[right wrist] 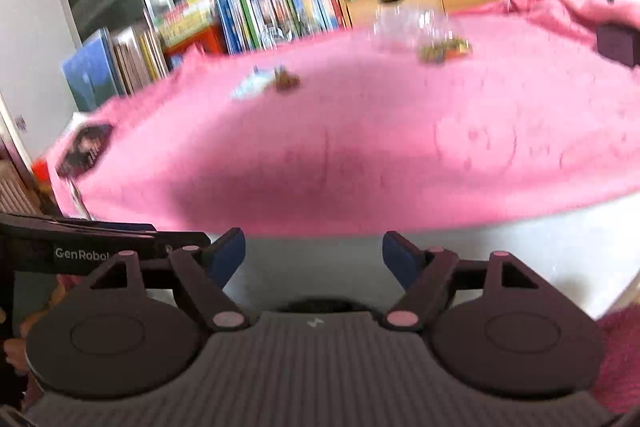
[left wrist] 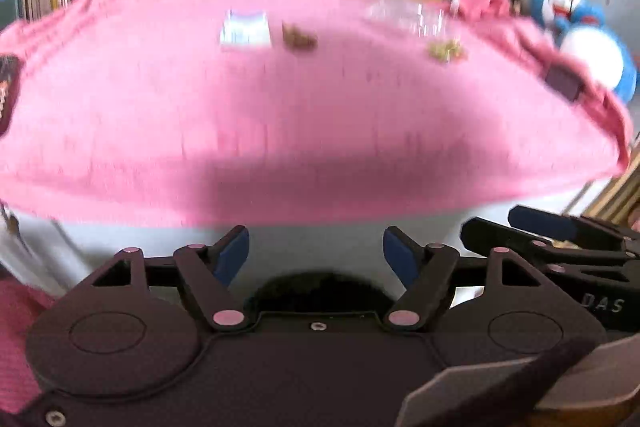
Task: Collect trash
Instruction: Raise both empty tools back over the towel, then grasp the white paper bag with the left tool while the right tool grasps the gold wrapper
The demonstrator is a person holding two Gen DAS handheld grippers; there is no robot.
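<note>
Nearest, black left gripper (left wrist: 316, 253) with blue pads: jaws spread wide, nothing between them, only the pale table edge below. Black right gripper (right wrist: 314, 255) the same, parted wide and empty, just beside the left. Beyond both, broad pink cloth (left wrist: 280, 115) draped over the table, bare across its near half. Far across it, well apart from either gripper: small white-and-blue paper packet (left wrist: 245, 31), with brown crumpled scrap (left wrist: 299, 38) just beside it. Further right, yellowish-green crumpled wrapper (left wrist: 446, 51) close to some clear glassware (left wrist: 416, 17). Packet's long axis roughly across the view. Likely nearer the left gripper: packet and brown scrap; likely nearer the right: green wrapper. All blurred, so finer detail unclear.
</note>
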